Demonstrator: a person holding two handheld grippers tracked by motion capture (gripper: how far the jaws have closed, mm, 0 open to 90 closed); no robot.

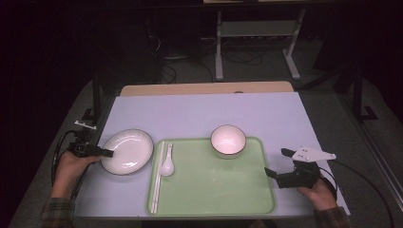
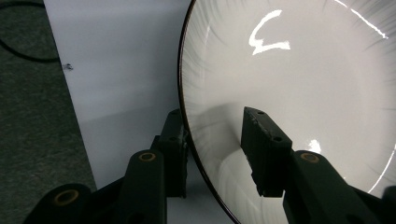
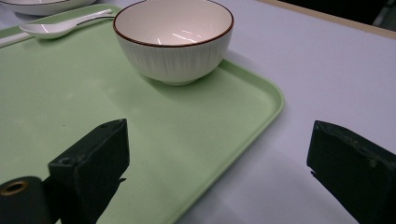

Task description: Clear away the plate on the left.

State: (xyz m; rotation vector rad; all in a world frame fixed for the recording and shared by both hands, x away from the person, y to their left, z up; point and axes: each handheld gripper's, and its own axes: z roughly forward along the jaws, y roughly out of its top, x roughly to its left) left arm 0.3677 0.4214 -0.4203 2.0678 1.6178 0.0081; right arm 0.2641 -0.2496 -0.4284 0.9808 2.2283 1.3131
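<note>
your left gripper sits at the near-left rim of the white plate, which lies on the table just left of the green tray. the plate stretches away to the right of that gripper, toward the tray. the left gripper view gives what the high view cannot: the dark-edged rim of the plate runs between the two jaws, one jaw outside on the mat, the other over the plate's inside, with a gap on the inner side, so the jaws straddle the rim without clamping it yet. your right gripper hangs wide open with nothing in it, over the tray's right edge, well apart from the plate; its own view looks toward the bowl and spoon. the left hand is the nearer one, i judge.
</note>
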